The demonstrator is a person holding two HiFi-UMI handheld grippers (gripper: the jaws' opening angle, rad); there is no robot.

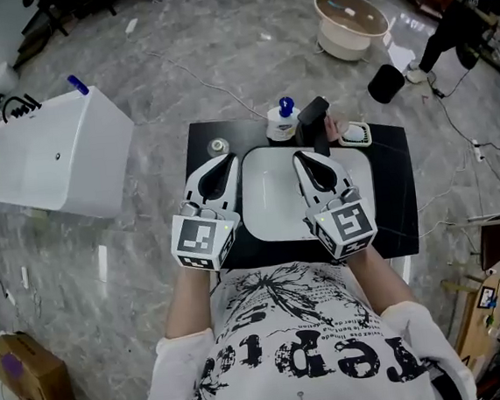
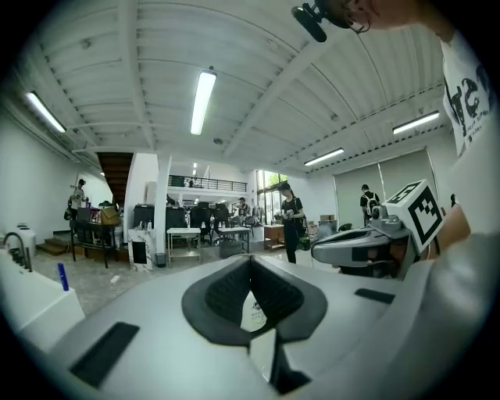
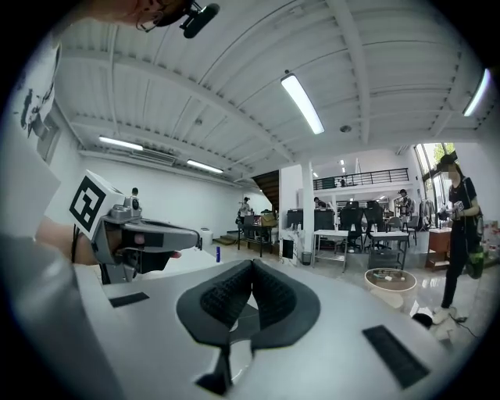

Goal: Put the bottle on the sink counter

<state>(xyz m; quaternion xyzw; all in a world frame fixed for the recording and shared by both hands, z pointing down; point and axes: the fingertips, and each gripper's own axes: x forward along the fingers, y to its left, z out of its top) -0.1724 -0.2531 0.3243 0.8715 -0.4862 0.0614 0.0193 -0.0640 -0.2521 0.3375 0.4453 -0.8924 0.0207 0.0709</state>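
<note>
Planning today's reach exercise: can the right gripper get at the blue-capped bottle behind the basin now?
Probably yes: the bottle stands just ahead of the right gripper, nothing between. Its jaws are shut, though, and a black tap flanks the bottle.

A white round bottle with a blue cap (image 1: 284, 119) is seen standing upright on the black sink surface (image 1: 399, 191), at the far rim of the white basin (image 1: 273, 214) and just left of a black tap (image 1: 314, 120). A small blue bottle (image 1: 78, 85) is set well to the left, on the far corner of a white box (image 1: 61, 160).
</note>
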